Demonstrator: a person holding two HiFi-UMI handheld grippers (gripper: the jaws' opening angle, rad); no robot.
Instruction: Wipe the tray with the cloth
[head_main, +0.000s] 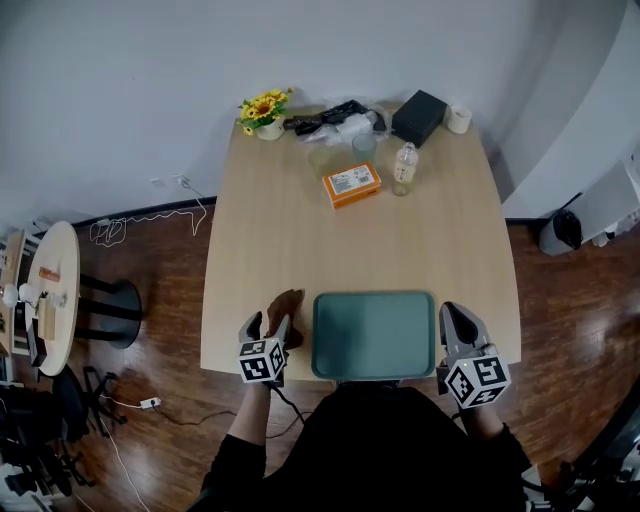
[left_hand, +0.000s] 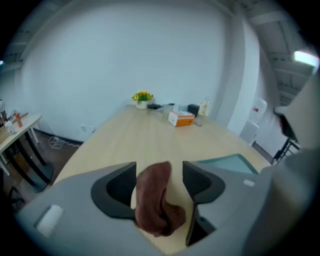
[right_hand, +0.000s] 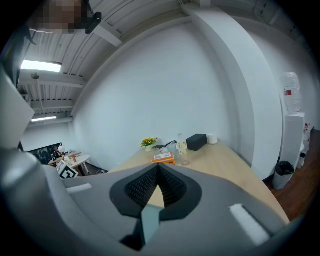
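Note:
A teal tray (head_main: 373, 335) lies at the table's near edge, in front of the person. A brown cloth (head_main: 287, 305) is bunched on the wood just left of the tray. My left gripper (head_main: 270, 325) stands open around it. In the left gripper view the cloth (left_hand: 152, 200) lies between the wide jaws of that gripper (left_hand: 159, 167), with a gap on its right side, and the tray (left_hand: 225, 164) shows to the right. My right gripper (head_main: 455, 315) rests at the tray's right edge. Its jaws (right_hand: 159, 170) are shut, and a teal sliver shows low in the slit between them.
At the far end of the table stand an orange box (head_main: 351, 184), a bottle (head_main: 404, 168), a glass (head_main: 364, 146), a black box (head_main: 418, 117), a pot of yellow flowers (head_main: 265, 112) and cables (head_main: 330, 120). A round side table (head_main: 55, 290) is at the left.

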